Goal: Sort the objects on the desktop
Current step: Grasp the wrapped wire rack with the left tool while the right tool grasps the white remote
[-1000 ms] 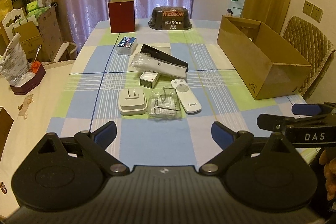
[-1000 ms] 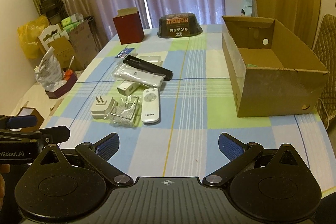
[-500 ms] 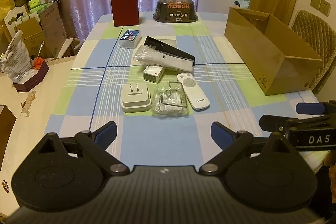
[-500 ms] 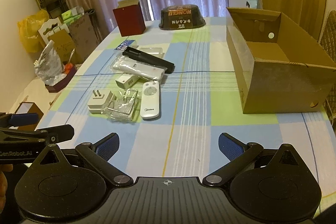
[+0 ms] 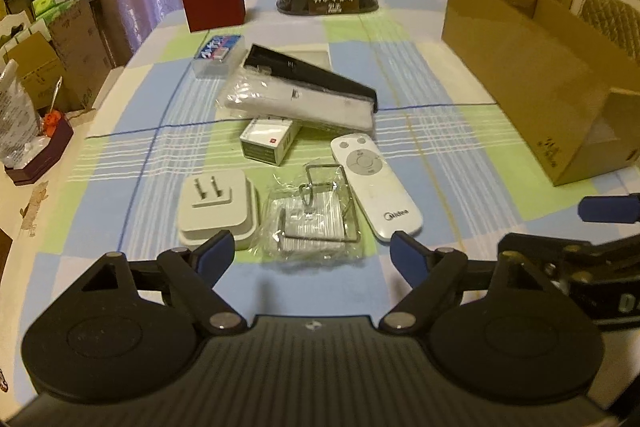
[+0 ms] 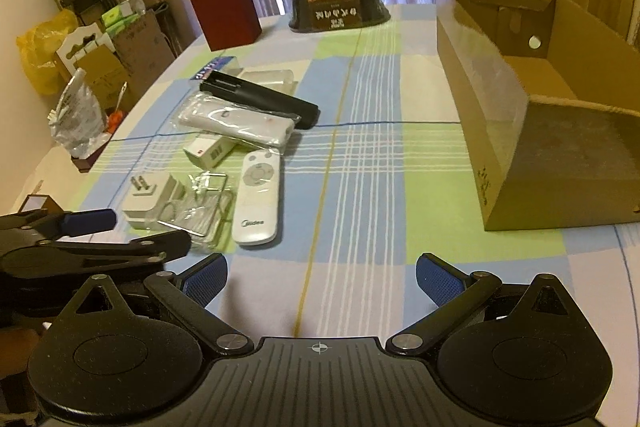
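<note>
Left claw (image 5: 310, 253) spread wide, empty; bagged wire clip (image 5: 314, 217) dead ahead, touching-close. Right claw (image 6: 320, 277) likewise spread, empty; Midea remote (image 6: 257, 197) ahead-left, long axis pointing away.

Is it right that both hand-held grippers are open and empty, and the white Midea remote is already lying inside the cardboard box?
Not quite. The white Midea remote lies on the tablecloth beside the plastic-wrapped wire item, well apart from the cardboard box, as the right wrist view shows. The left hand-held gripper and right hand-held gripper are indeed open and empty.
</note>
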Motion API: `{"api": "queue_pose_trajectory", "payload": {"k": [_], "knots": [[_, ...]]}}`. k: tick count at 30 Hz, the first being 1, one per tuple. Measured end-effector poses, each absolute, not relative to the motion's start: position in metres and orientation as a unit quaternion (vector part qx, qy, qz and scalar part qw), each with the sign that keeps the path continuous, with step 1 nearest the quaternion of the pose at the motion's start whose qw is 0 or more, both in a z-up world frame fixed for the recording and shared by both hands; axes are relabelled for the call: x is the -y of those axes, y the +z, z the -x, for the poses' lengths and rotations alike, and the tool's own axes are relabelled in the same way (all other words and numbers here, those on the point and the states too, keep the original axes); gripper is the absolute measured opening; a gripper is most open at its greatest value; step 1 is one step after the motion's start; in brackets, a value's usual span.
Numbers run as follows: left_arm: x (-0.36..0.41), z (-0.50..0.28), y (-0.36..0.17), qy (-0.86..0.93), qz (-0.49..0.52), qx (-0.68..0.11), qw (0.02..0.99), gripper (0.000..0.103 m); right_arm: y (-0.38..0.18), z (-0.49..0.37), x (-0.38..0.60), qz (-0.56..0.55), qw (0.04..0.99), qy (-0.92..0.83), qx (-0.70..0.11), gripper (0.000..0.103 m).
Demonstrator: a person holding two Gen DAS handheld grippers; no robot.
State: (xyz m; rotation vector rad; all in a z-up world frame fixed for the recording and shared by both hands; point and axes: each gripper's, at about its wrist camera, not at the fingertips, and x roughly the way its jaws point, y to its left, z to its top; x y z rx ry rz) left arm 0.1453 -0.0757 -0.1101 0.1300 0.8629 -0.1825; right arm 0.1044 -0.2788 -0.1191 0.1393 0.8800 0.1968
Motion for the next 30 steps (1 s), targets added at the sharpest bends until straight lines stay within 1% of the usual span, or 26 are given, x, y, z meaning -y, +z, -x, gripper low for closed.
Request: {"api": "queue_pose_trajectory", "payload": {"k": [8, 10, 12, 13, 14, 15, 20, 28, 30], "knots": [[0.079, -0.172, -0.137, -0.079, -0.074, -0.427, 0.898, 0.074, -0.137, -0.123, 0.281, -0.068, 0.893, 0.096, -0.434, 0.103], [0.079, -0.174, -0.14, -0.08, -0.075, -0.428, 0.897, 0.07, -0.141, -0.127, 0.281, -0.067, 0.892, 0.097, -0.436, 0.103], [0.078, -0.175, -0.142, -0.083, -0.072, -0.43, 0.896, 0.061, -0.142, -0.129, 0.281, -0.064, 0.892, 0.097, -0.436, 0.103], [0.078, -0.174, -0.141, -0.085, -0.07, -0.43, 0.896, 0.059, -0.142, -0.131, 0.281, -0.062, 0.892, 0.098, -0.436, 0.103], [0.077, -0.173, -0.141, -0.087, -0.068, -0.43, 0.896, 0.054, -0.143, -0.132, 0.281, -0.06, 0.893, 0.099, -0.436, 0.103], [0.077, -0.171, -0.14, -0.089, -0.067, -0.432, 0.895, 0.051, -0.143, -0.133, 0.28, -0.058, 0.893, 0.1, -0.435, 0.103], [0.07, -0.15, -0.129, -0.09, -0.057, -0.436, 0.894, 0.049, -0.144, -0.144, 0.273, -0.047, 0.895, 0.112, -0.429, 0.103], [0.051, -0.121, -0.124, -0.069, -0.031, -0.442, 0.894, 0.048, -0.161, -0.171, 0.235, -0.007, 0.886, 0.173, -0.429, 0.102], [0.049, -0.119, -0.125, -0.068, -0.027, -0.441, 0.895, 0.048, -0.166, -0.178, 0.226, 0.0, 0.885, 0.18, -0.43, 0.093]]}}
